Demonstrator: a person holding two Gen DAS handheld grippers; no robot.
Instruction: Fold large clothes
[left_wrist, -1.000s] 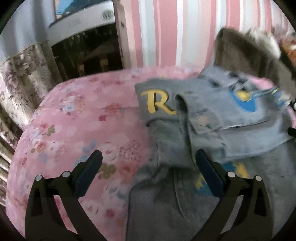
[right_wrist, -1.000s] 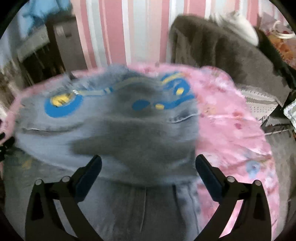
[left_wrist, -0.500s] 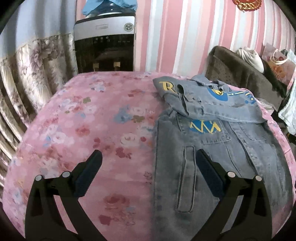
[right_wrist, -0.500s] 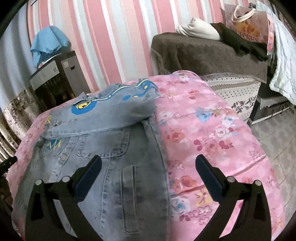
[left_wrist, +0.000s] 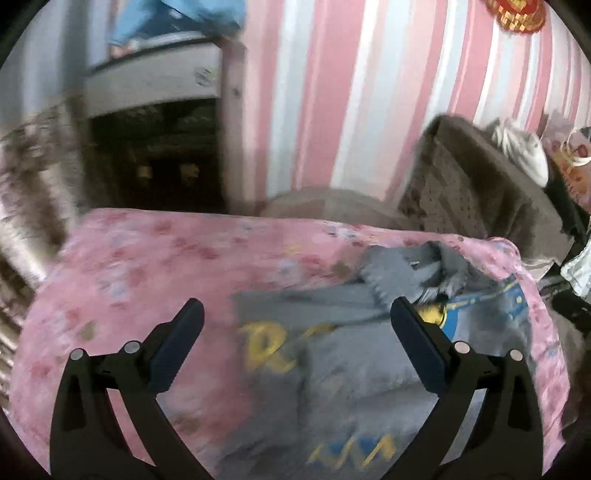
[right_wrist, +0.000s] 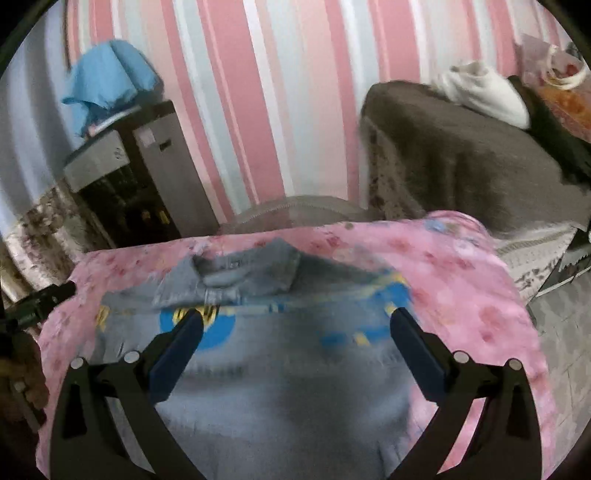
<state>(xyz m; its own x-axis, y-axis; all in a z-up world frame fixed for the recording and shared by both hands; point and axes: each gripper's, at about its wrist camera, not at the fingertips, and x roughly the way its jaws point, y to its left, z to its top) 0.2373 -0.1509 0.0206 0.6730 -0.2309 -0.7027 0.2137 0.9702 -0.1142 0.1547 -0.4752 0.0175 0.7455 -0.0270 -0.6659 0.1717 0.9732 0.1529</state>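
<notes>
Folding of the denim jacket (left_wrist: 354, 373) is judged to be partly complete: both sleeves appear to lie crosswise over the chest, one bearing a yellow letter patch (left_wrist: 271, 349) and the other blue-and-yellow embroidery (right_wrist: 218, 325), while the collar (right_wrist: 236, 273) remains spread open at the far end of the garment. What is left, on this evidence, is to bring the body over on itself into a compact stack; motion blur in both views prevents confirmation of exact crease lines. The left gripper (left_wrist: 295, 345) has its fingers spread wide with nothing between them, and the jacket lies directly ahead of it and below, extending to its right side. The right gripper (right_wrist: 295, 349) is likewise spread wide and empty, and the jacket fills the area ahead of and beneath it, with the collar beyond the fingertips. Whether either gripper touches the fabric cannot be determined. The garment rests on a pink floral bedspread (left_wrist: 140, 266), which extends to the left of the left gripper and to the right of the right gripper (right_wrist: 476, 295); the surface appears soft and slightly domed, so folds may shift when pressed. Beyond the bedspread, a pink-and-white striped wall (right_wrist: 295, 92) closes the room. Ahead and to the left of both grippers stands a water dispenser (right_wrist: 122, 173) draped with a blue cloth (right_wrist: 110, 77). Ahead and to the right stands a sofa under a brown cover (right_wrist: 461, 155), with a white garment (right_wrist: 484, 96) lying on top.
</notes>
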